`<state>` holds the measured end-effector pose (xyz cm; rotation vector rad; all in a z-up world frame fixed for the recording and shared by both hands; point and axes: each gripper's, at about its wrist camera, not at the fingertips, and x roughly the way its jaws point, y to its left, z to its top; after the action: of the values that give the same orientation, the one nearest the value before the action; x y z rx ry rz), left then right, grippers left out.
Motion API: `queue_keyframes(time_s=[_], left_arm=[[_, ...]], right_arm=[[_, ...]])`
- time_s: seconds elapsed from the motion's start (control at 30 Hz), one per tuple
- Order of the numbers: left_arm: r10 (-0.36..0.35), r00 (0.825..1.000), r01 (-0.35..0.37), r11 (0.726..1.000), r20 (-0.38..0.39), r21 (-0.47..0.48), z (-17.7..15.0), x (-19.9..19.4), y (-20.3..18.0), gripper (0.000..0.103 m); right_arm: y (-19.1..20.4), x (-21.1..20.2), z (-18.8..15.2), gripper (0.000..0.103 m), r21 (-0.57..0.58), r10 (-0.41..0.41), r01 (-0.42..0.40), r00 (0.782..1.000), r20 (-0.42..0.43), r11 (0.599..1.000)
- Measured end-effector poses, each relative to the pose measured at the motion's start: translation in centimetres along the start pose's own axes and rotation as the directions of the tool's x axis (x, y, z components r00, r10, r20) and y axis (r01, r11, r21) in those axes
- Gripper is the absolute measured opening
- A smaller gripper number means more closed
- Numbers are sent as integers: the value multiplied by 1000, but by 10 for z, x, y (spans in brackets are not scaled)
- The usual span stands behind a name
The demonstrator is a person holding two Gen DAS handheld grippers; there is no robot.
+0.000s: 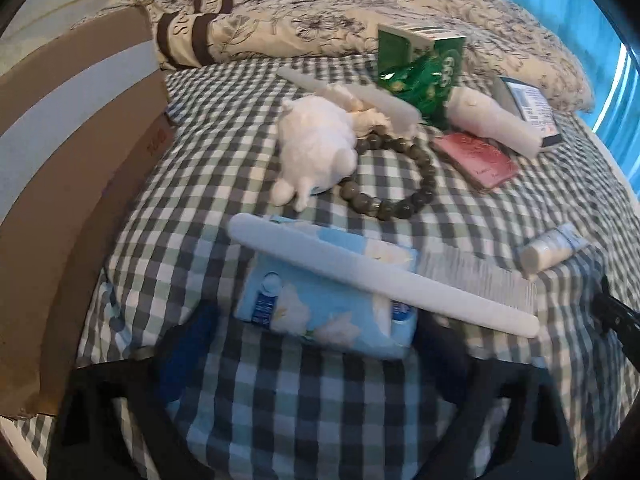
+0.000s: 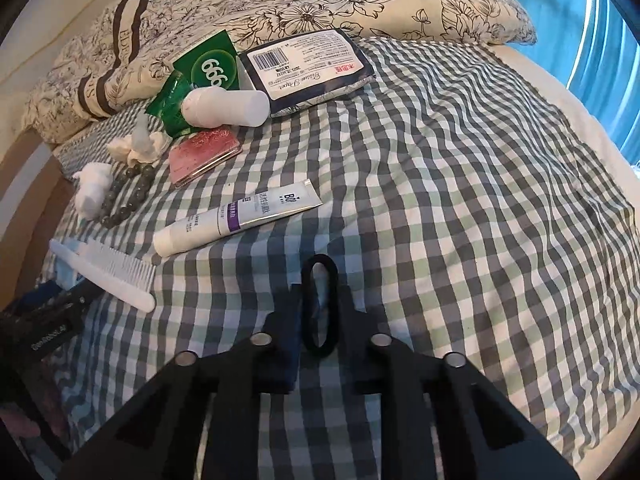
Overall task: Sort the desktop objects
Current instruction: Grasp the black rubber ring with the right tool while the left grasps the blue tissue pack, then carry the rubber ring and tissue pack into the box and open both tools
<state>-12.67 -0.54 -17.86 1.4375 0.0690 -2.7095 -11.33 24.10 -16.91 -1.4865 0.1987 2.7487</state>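
- Checked bedsheet (image 2: 460, 184) carries the clutter, a floral pillow (image 2: 320, 4) behind it and a cardboard box (image 1: 60, 184) at my left.
- My right gripper (image 2: 320, 312) is nearly closed, pinching a black hair tie (image 2: 319, 340) upright between its fingers.
- My left gripper (image 1: 316, 344) gapes wide, holding nothing, facing a blue tissue pack (image 1: 320, 300) with a white comb (image 1: 380, 276) across it.
- Beyond lie a bead bracelet (image 1: 400, 184) and a white plush toy (image 1: 316, 144).
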Motion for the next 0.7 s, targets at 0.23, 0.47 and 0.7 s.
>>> queue_keyframes(time_s=[0.23, 0.47, 0.7], left_arm=[[-10, 1000, 10, 1000, -14, 3, -3, -14, 2, 77], [60, 998, -60, 998, 5, 29, -4, -48, 6, 77], [78, 990, -82, 996, 114, 29, 6, -101, 9, 77]], right_arm=[[0, -20, -5, 5, 30, 21, -21, 1000, 7, 999], [2, -53, -6, 5, 36, 56, -58, 997, 54, 998], [8, -94, -3, 5, 28, 79, -82, 990, 115, 996]])
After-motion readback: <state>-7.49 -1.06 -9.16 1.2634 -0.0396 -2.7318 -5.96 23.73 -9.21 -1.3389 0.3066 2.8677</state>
